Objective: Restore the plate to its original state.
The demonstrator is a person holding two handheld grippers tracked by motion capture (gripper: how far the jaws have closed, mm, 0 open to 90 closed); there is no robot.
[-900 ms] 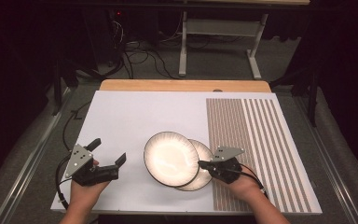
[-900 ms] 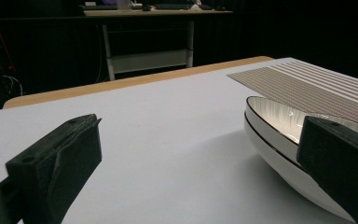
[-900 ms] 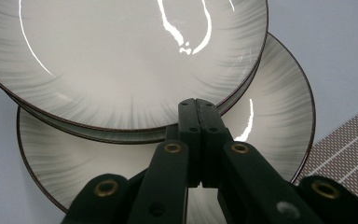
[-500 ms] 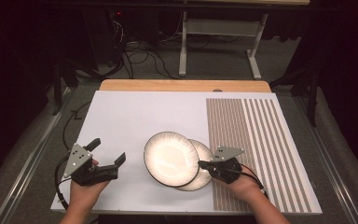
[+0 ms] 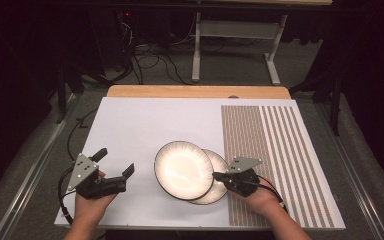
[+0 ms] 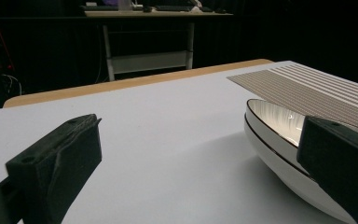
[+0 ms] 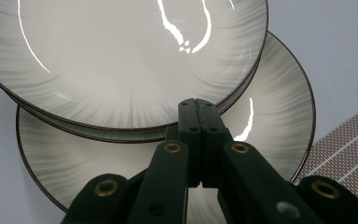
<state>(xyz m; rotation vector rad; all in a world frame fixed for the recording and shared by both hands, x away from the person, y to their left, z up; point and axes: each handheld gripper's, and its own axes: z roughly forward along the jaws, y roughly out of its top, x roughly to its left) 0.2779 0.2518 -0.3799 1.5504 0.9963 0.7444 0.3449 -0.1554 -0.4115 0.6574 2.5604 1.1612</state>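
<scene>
Two pale ribbed plates with dark rims lie overlapped on the white mat. The upper plate (image 5: pixel 182 170) (image 7: pixel 121 56) rests tilted on the lower plate (image 5: pixel 220 194) (image 7: pixel 275 107). My right gripper (image 5: pixel 215 175) (image 7: pixel 196 105) is shut, its tips together over the lower plate and right at the upper plate's near rim; nothing shows between the jaws. My left gripper (image 5: pixel 116 161) (image 6: pixel 198 158) stands wide open, low over the mat to the left of the plates, holding nothing. In the left gripper view the upper plate (image 6: pixel 279 135) lies just beyond the right-hand jaw.
A brown striped panel (image 5: pixel 275 150) covers the mat's right part, beside the plates. A wooden strip (image 5: pixel 195 91) edges the table's far side. Beyond it, a metal stand (image 5: pixel 230 50) and cables sit on the dark floor. Bare white mat (image 5: pixel 155 120) stretches behind the plates.
</scene>
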